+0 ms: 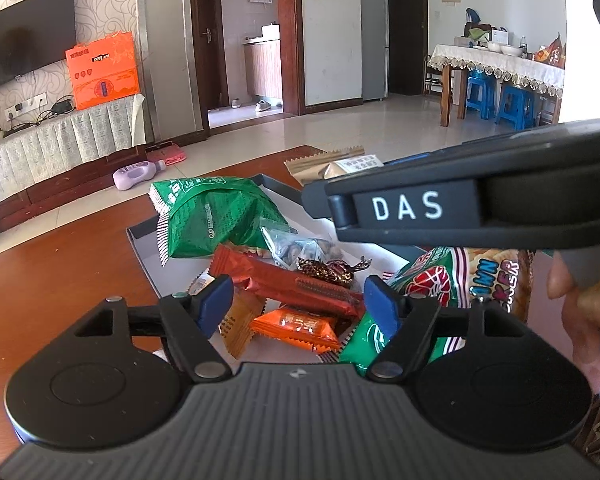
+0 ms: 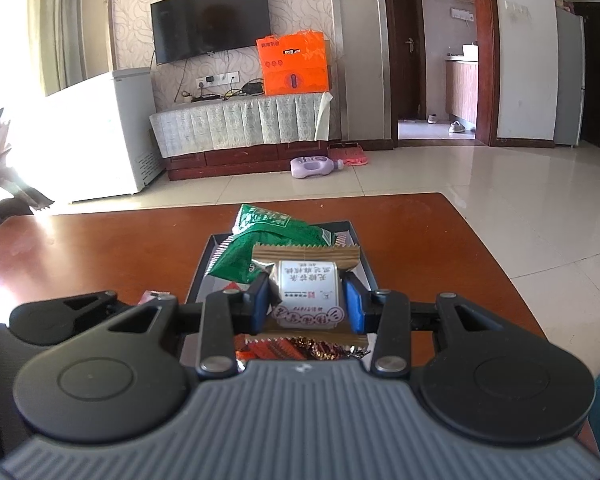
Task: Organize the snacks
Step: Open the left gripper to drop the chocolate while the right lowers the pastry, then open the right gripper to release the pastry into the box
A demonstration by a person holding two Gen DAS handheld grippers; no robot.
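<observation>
The right gripper (image 2: 307, 297) is clamped on a tan-wrapped pastry packet (image 2: 306, 280) with a white label, both blue pads pressed to its sides, holding it above the tray (image 2: 366, 264). The left gripper (image 1: 299, 307) stands wide apart with nothing between its fingers, poised over the snack pile. Only the left wrist view shows the prawn cracker bag (image 1: 480, 280) and the person's hand (image 1: 584, 316) on the right tool — the right wrist view hides them. The shallow dark-rimmed tray on the worktop (image 2: 100, 248) holds a green bag (image 1: 216, 216), a red-brown bar (image 1: 292, 284), an orange sachet (image 1: 296, 326) and a foil candy (image 1: 328, 270).
</observation>
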